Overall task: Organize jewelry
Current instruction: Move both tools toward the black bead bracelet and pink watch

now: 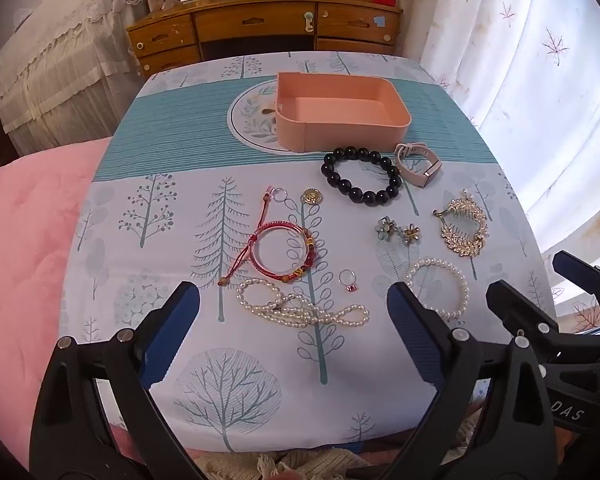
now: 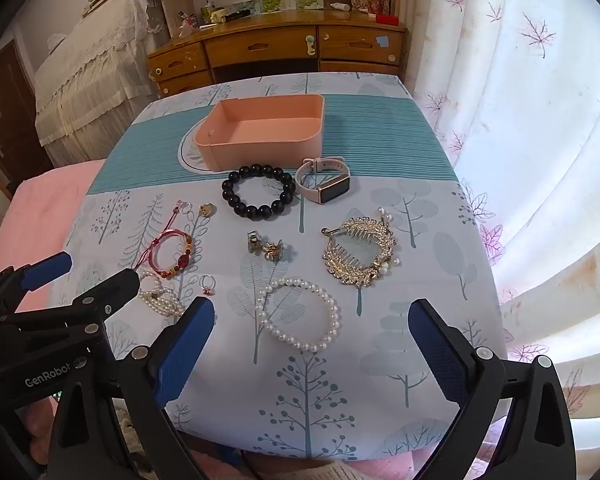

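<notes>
While both grippers hover at the near edge of the tabletop (image 2: 420, 152), the left gripper (image 1: 294, 320) and right gripper (image 2: 312, 336) each have their fingers spread apart, empty. Ahead lie a pearl bracelet (image 2: 300, 314), gold hair comb (image 2: 360, 256), black bead bracelet (image 2: 258, 196), watch (image 2: 324, 180) and pink tray (image 2: 260, 136).

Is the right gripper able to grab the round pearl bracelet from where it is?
Probably yes. The right gripper is open and empty, and the pearl bracelet lies flat on the cloth just ahead between its fingers, with nothing on top of it.
</notes>
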